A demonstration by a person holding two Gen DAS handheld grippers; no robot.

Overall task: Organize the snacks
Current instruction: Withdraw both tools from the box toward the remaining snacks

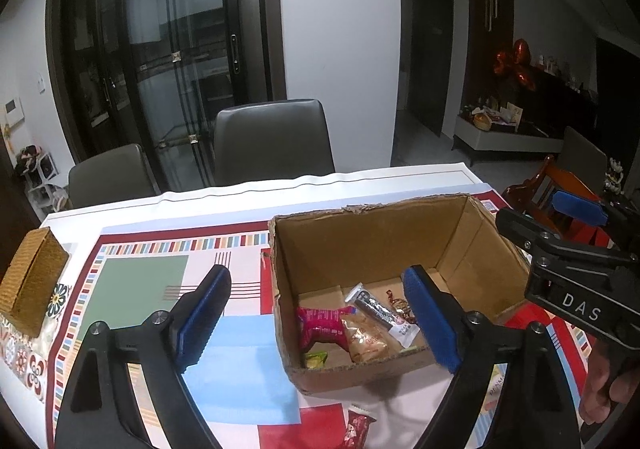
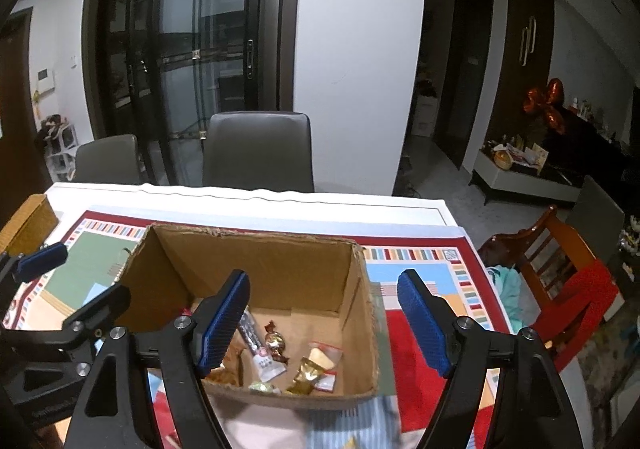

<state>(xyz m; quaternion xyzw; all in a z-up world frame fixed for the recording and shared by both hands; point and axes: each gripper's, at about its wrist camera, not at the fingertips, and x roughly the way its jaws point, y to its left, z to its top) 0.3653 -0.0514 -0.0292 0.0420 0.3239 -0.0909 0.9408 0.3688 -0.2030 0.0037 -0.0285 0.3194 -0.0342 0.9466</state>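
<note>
One red snack packet (image 1: 357,427) lies outside the cardboard box (image 1: 400,245), on the desk (image 1: 240,389) near its front edge, just before the box's near wall. It sits between the left gripper's (image 1: 316,313) spread, empty fingers, lengthwise toward the box. The right gripper (image 2: 324,313), equally spread and empty, hangs over the box, farther away.

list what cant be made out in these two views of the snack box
- Red snack, left view: cut off by the bottom edge, print unreadable.
- Box floor, right view: left part hidden behind the right claw finger, so snacks there can't be counted.
- Bar wrapper text, left view: too small to read.
- Box's right corner, left view: hidden behind the left claw finger.
</note>
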